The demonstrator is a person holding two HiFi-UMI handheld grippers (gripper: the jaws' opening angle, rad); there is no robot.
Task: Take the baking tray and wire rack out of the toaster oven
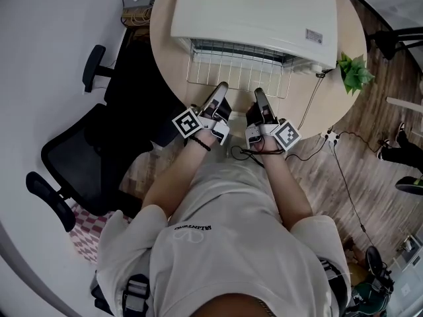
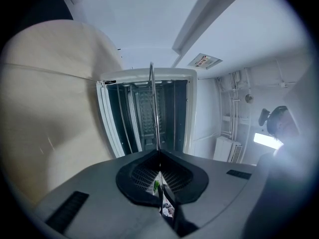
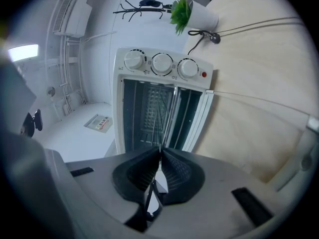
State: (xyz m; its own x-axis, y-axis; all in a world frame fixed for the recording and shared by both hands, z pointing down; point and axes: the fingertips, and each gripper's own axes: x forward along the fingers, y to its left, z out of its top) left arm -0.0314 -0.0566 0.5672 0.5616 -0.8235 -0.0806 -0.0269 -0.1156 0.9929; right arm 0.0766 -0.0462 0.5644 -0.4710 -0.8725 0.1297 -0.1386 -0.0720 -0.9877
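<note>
You have the wire rack (image 1: 236,72) partway out of the toaster oven (image 1: 258,8). Your left gripper (image 1: 221,90) and right gripper (image 1: 259,96) each pinch its front wire. It isn't clear of the oven, and no view shows the baking tray. Only the right gripper view shows the dials (image 3: 162,62), and only the head view shows the rack's grid.

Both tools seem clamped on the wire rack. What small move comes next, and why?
Probably a level pull straight toward the person. The left tool and right tool are shut on the front edge of the wire rack, and the rack is only partly out of the toaster oven.
</note>
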